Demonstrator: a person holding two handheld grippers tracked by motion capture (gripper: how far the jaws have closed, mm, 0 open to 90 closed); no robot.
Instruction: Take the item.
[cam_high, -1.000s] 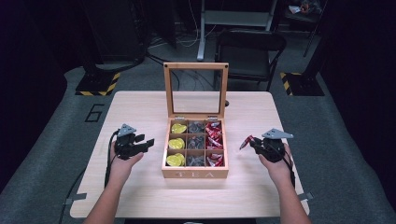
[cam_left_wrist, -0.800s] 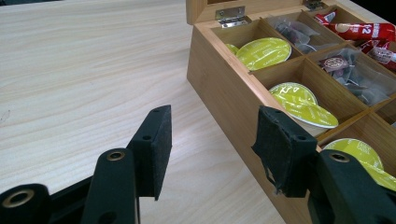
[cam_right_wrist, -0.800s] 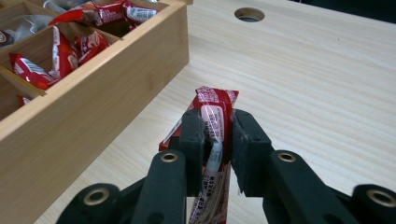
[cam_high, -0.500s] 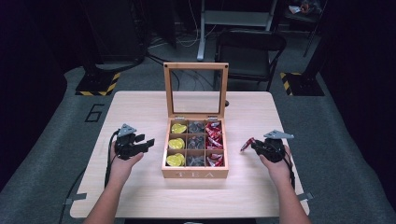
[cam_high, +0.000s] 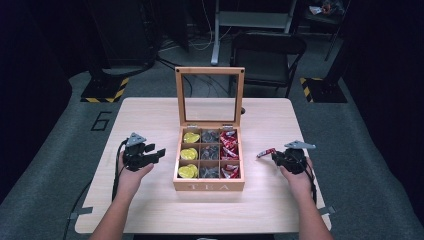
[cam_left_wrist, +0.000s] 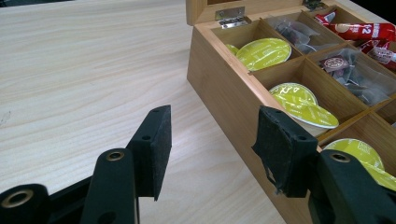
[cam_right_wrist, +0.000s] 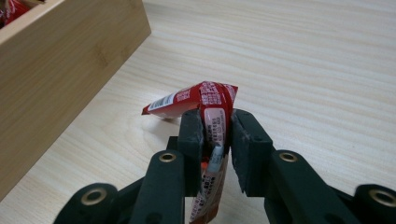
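Observation:
A wooden tea box (cam_high: 209, 186) with its glass lid up stands mid-table. Yellow pods (cam_left_wrist: 266, 52) fill its left column, dark tea bags (cam_left_wrist: 355, 70) the middle, red sachets (cam_high: 229, 145) the right. My right gripper (cam_high: 275, 156) is shut on a red sachet (cam_right_wrist: 205, 102), folded between the jaws, its end touching the table just right of the box (cam_right_wrist: 51, 70). My left gripper (cam_left_wrist: 210, 142) is open, low over the table beside the box's left wall (cam_left_wrist: 224, 102), with nothing between its pads.
The wooden table (cam_high: 150, 115) has bare room on both sides of the box and in front of it. A dark chair (cam_high: 267, 50) stands behind the table's far edge. Cables trail from both grippers toward the near edge.
My right gripper has sunk slightly toward the table with the red sachet still held. The left gripper has stayed in place, open.

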